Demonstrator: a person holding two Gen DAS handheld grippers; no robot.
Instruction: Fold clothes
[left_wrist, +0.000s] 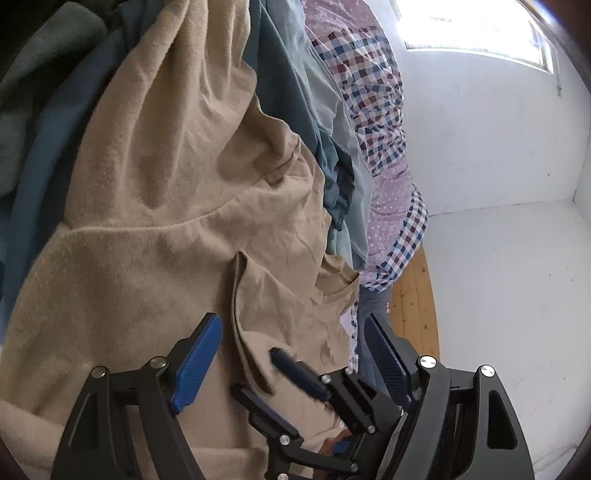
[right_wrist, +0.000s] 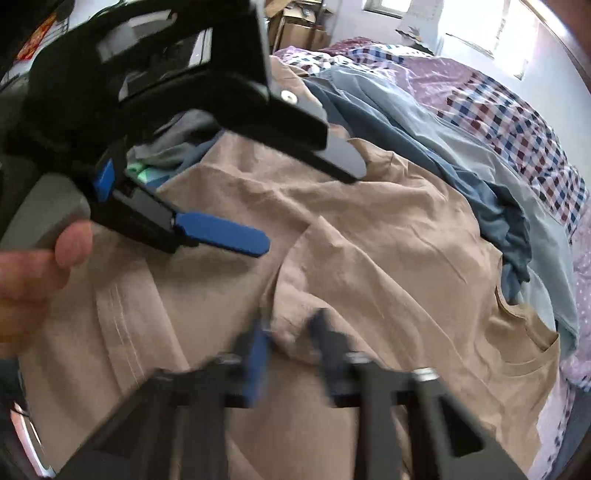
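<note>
The tan T-shirt (left_wrist: 155, 192) lies spread over a heap of blue clothes (left_wrist: 325, 122) on the bed, its checked and dotted quilt (left_wrist: 373, 92) running off toward one o'clock in the left wrist view. The left gripper (left_wrist: 291, 339) hovers over the shirt with its blue pads spread wide and nothing pressed between them, a raised fold of tan cloth standing just ahead at twelve o'clock. Down at six o'clock in the right wrist view, the right gripper (right_wrist: 291, 332) is blurred, its jaws pinched together on a bunched ridge of the shirt.
</note>
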